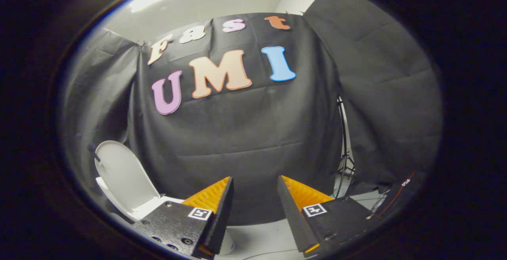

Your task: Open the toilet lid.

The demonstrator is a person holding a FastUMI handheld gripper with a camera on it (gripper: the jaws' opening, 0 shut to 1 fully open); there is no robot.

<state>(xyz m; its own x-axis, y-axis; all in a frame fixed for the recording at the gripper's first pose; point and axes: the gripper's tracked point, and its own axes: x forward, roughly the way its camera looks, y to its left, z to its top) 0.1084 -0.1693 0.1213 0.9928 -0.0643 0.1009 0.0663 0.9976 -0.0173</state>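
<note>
Claw (255, 185) at bottom centre of frame, two wedge-shaped fingers w/ ribbed inner pads (210, 196), spread apart w/ a clear gap btwn tips. Nothing gripped. Each finger carries a small square marker on top. Tips angle slightly inward, pointing fwd and a bit up.

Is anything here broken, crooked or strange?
Nothing stands out. The toilet lid stands raised and looks whole, off to the side of the hand-held gripper, whose fingers are apart and hold nothing. A tripod stands upright by the black cloth wall.
</note>
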